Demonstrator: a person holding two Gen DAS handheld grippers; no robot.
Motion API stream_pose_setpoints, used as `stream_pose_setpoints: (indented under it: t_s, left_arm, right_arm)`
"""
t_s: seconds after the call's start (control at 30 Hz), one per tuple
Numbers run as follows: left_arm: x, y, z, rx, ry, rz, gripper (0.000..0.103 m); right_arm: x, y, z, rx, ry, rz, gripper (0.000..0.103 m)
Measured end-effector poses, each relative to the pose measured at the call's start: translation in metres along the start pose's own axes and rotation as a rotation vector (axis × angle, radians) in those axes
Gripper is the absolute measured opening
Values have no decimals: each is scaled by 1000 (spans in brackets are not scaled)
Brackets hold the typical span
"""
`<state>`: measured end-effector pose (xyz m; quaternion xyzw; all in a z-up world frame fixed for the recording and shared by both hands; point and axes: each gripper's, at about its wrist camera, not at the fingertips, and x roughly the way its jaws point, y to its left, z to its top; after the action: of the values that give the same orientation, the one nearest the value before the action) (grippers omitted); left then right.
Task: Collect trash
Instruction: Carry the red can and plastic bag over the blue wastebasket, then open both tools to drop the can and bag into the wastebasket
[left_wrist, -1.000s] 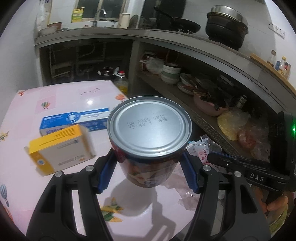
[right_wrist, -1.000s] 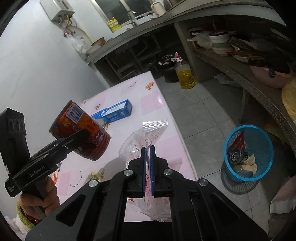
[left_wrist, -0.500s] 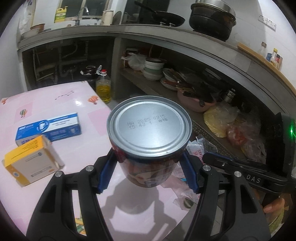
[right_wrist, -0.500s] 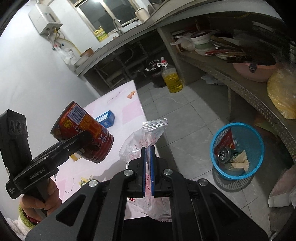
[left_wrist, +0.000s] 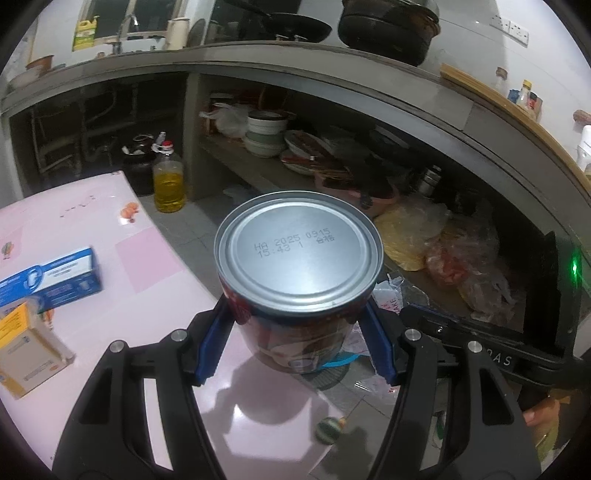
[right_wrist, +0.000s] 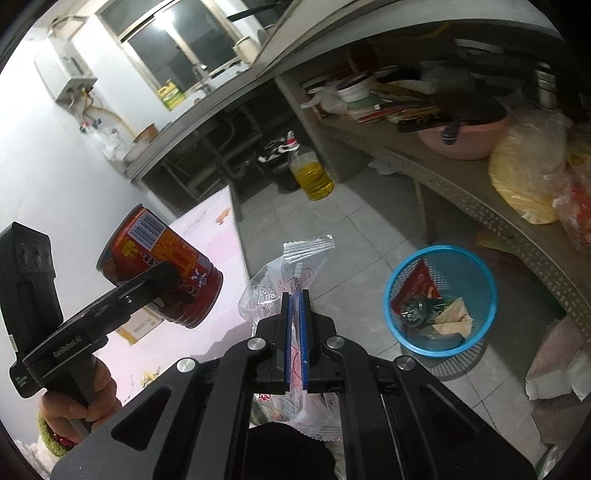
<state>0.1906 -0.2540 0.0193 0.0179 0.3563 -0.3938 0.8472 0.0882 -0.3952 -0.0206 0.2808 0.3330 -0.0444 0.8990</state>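
Observation:
My left gripper (left_wrist: 297, 334) is shut on a red tin can (left_wrist: 297, 254) with a silver end, held in the air over the right edge of the pink table (left_wrist: 144, 291). The can also shows in the right wrist view (right_wrist: 162, 266), tilted. My right gripper (right_wrist: 294, 332) is shut on a clear plastic wrapper (right_wrist: 291, 269) and holds it beside the table edge. A blue mesh trash basket (right_wrist: 439, 299) stands on the tiled floor to the right, with trash inside.
A blue box (left_wrist: 51, 280) and a yellow box (left_wrist: 26, 350) lie on the table. A bottle of yellow oil (left_wrist: 168, 181) stands on the floor. A low shelf (right_wrist: 443, 173) with dishes and bags runs along the right. A torn bag (right_wrist: 557, 358) lies on the floor.
Both grippers have moved right, off the table toward the floor and basket. The boxes have slid left in the left wrist view. The basket now appears closer.

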Motion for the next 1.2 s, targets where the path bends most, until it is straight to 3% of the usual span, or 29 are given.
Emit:
stream_pose_setpoints:
  t_s: [0.2, 0.47, 0.7, 0.87, 0.93, 1.0, 1.07, 1.2]
  left_arm:
    - [33, -7, 14, -46, 73, -93, 62]
    - [102, -24, 25, -67, 228, -160, 62]
    - [183, -47, 20, -61, 389, -158, 62]
    - [237, -65, 26, -42, 446, -134, 62]
    - [257, -71, 31, -32, 443, -125, 65]
    - [271, -75, 36, -28, 425, -100, 75]
    - [272, -76, 42, -39, 383, -84, 75]
    - [251, -72, 48, -84, 339, -131, 75]
  right_arm:
    - [-13, -41, 1, 87, -36, -80, 4]
    - [-9, -137, -10, 310, -10, -191, 4]
    - [42, -191, -19, 428, 65, -213, 4]
    - [98, -221, -11, 483, 86, -244, 5]
    - [131, -239, -4, 488, 86, -251, 14]
    - [160, -258, -4, 510, 90, -251, 50]
    - [178, -273, -8, 528, 92, -283, 51]
    - [191, -288, -22, 531, 94, -356, 51]
